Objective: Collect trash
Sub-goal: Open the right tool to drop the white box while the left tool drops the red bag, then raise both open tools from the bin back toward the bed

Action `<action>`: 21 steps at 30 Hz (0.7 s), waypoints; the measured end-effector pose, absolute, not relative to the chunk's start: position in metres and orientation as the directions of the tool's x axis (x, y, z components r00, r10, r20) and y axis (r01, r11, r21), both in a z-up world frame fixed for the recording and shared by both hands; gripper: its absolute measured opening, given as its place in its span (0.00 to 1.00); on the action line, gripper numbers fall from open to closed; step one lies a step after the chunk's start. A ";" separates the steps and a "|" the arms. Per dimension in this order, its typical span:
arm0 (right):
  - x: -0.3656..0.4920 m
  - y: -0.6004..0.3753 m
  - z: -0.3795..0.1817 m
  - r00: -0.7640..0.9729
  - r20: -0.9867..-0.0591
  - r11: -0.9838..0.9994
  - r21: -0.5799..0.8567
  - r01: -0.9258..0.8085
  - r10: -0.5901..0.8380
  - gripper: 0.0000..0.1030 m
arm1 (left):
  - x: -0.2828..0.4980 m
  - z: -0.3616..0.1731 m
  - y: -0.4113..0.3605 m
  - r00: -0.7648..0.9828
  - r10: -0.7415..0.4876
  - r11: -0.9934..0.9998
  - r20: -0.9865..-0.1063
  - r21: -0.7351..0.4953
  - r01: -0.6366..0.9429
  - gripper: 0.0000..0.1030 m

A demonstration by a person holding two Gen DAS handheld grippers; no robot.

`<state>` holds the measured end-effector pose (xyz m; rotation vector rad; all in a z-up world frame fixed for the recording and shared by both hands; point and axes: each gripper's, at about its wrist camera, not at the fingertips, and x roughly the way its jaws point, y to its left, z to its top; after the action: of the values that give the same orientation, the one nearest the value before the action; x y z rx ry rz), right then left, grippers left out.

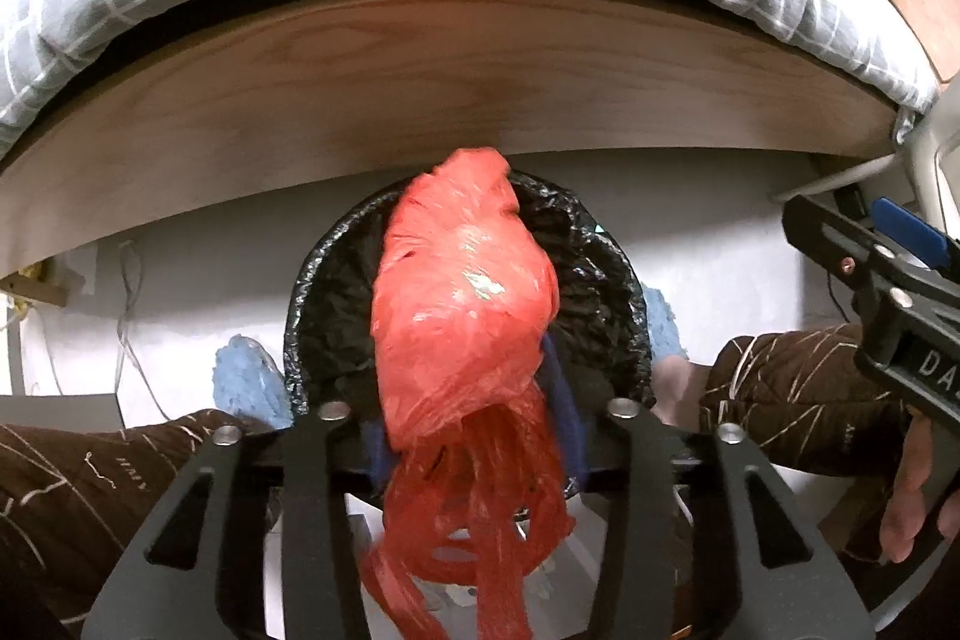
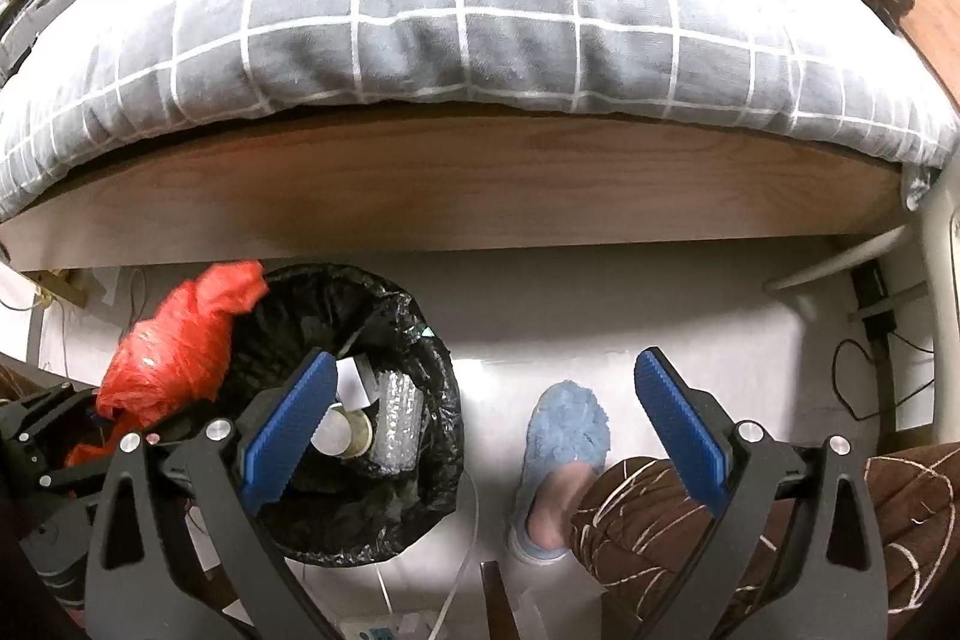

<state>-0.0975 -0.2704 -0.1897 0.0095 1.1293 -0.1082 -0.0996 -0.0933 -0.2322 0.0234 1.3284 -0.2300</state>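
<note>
A red plastic bag (image 1: pixel 462 292) hangs over the bin with the black liner (image 1: pixel 606 280), its loose handles trailing back and blurred. My left gripper (image 1: pixel 471 400) points down with the bag between its blue pads (image 1: pixel 567 418); the pads stand apart and do not pinch it. In the right wrist view the red bag (image 2: pixel 174 358) is at the bin's (image 2: pixel 432 358) left rim, next to the left gripper (image 2: pixel 36 460). The bin holds bubble wrap (image 2: pixel 396 418), white paper and round lids. My right gripper (image 2: pixel 485 358) is wide open and empty above the floor, right of the bin.
A wooden bed board (image 2: pixel 480 184) with a grey checked quilt (image 2: pixel 468 34) runs behind the bin. A person's feet in blue slippers (image 2: pixel 567 436) and brown quilted trouser legs (image 2: pixel 660 508) flank the bin. Cables (image 1: pixel 129 316) lie on the white floor at the left.
</note>
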 end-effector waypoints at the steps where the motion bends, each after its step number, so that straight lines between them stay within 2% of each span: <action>1: -0.097 -0.270 -0.187 0.427 -0.901 0.995 -0.049 0.088 -0.083 0.93 | -0.099 -0.231 -0.093 0.228 -0.150 0.978 -0.962 -0.111 0.176 0.53; 5: -0.096 -0.265 -0.181 0.444 -0.892 0.995 -0.064 0.072 -0.089 0.93 | -0.098 -0.224 -0.091 0.259 -0.140 0.980 -0.956 -0.096 0.174 0.67; 14: -0.093 -0.265 -0.161 0.501 -0.861 0.996 -0.066 0.068 -0.091 0.93 | -0.095 -0.201 -0.086 0.329 -0.109 0.988 -0.938 -0.065 0.143 0.91; 16: -0.093 -0.266 -0.155 0.517 -0.851 0.995 -0.068 0.069 -0.094 0.93 | -0.093 -0.194 -0.083 0.352 -0.104 0.988 -0.930 -0.056 0.142 0.94; 21: -0.089 -0.268 -0.138 0.557 -0.825 0.995 -0.070 0.068 -0.096 0.93 | -0.088 -0.177 -0.074 0.397 -0.115 0.991 -0.911 -0.078 0.109 0.94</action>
<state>-0.0890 -0.2678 -0.1377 -0.0310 0.9757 -0.0971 -0.0884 -0.0744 -0.1766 -0.0061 1.1540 -0.1422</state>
